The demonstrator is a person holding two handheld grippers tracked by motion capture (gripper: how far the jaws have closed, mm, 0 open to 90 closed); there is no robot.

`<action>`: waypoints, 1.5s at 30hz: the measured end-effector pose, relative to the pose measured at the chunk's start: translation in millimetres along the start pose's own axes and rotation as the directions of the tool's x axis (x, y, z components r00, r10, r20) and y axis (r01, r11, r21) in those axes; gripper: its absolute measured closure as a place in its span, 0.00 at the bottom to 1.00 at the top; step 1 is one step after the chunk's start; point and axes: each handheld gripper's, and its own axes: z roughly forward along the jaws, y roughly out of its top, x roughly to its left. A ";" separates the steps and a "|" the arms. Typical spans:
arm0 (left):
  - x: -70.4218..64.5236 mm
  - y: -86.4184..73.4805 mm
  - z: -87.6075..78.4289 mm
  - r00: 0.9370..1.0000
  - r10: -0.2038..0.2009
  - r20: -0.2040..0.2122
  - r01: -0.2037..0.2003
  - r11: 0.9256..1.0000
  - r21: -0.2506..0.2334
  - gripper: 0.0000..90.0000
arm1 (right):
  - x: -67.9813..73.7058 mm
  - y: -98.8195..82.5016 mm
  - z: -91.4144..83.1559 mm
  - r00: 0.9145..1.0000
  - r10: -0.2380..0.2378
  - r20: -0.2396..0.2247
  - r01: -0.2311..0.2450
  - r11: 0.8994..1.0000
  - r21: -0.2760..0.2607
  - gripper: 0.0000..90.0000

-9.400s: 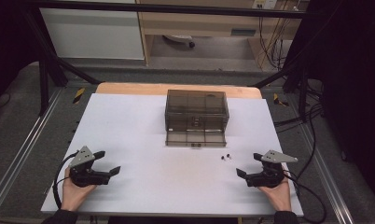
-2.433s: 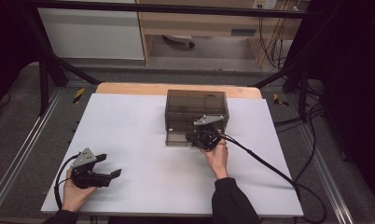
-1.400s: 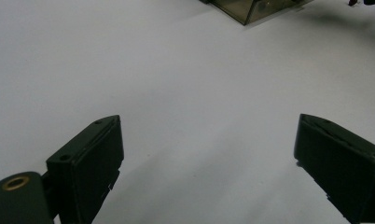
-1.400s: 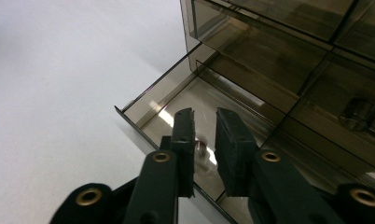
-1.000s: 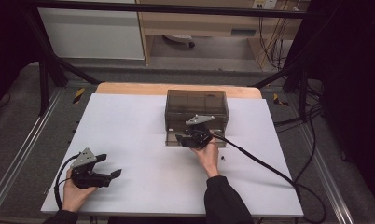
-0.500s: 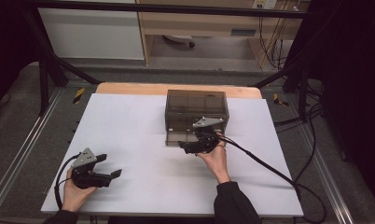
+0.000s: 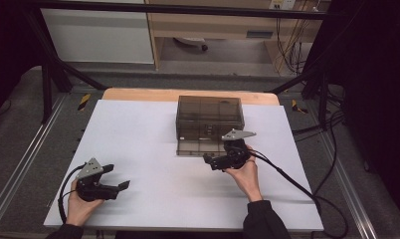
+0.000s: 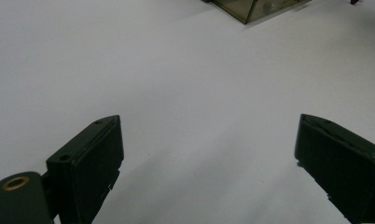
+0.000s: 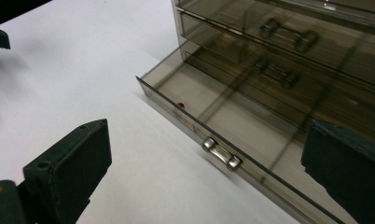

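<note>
Toward the far middle of the white bench (image 7: 148, 124) stands a smoky, see-through drawer cabinet (image 7: 209, 117), and its bottom drawer (image 7: 198, 148) is pulled out onto the bench surface. From the right gripper view that drawer (image 9: 232, 126) lies open with its small metal handle (image 9: 221, 153) facing outward, a tiny reddish speck sitting inside near the front wall, and two shut drawers above it, each with its own handle. The right gripper (image 7: 211, 162) hovers just in front of the open drawer, held in the person's right hand (image 7: 244, 172); its jaws have just been opening and now stand wide, with nothing between them, the handle lying free beyond them. Near the bench's front left corner, the left gripper (image 7: 117, 186) rests in the person's left hand (image 7: 78, 204), well apart from the cabinet, its jaws spread wide over bare white surface with nothing held.
</note>
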 end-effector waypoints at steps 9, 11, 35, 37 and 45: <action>-0.1 0.0 0.1 1.000 0.000 0.000 0.000 1.000 0.001 0.09 | -13.7 -18.0 -22.2 1.000 0.005 0.022 -0.005 1.000 0.013 0.02; -0.1 0.0 0.0 1.000 0.001 -0.001 -0.001 1.000 0.001 0.09 | -16.2 -23.1 -25.9 1.000 0.008 0.026 -0.009 1.000 0.018 0.02; -0.5 0.0 0.2 1.000 0.001 0.005 -0.001 1.000 -0.001 0.09 | -45.3 -67.7 -38.8 0.997 0.039 0.059 -0.044 0.996 0.081 0.42; -0.5 0.1 0.1 1.000 0.000 0.005 0.000 1.000 -0.001 0.09 | -45.7 -69.2 -38.2 0.998 0.032 0.062 -0.037 0.995 0.091 0.47; -0.6 0.0 0.3 1.000 0.000 0.006 0.000 1.000 -0.002 0.09 | -49.9 -75.1 -36.0 0.997 0.026 0.067 -0.034 0.993 0.117 0.67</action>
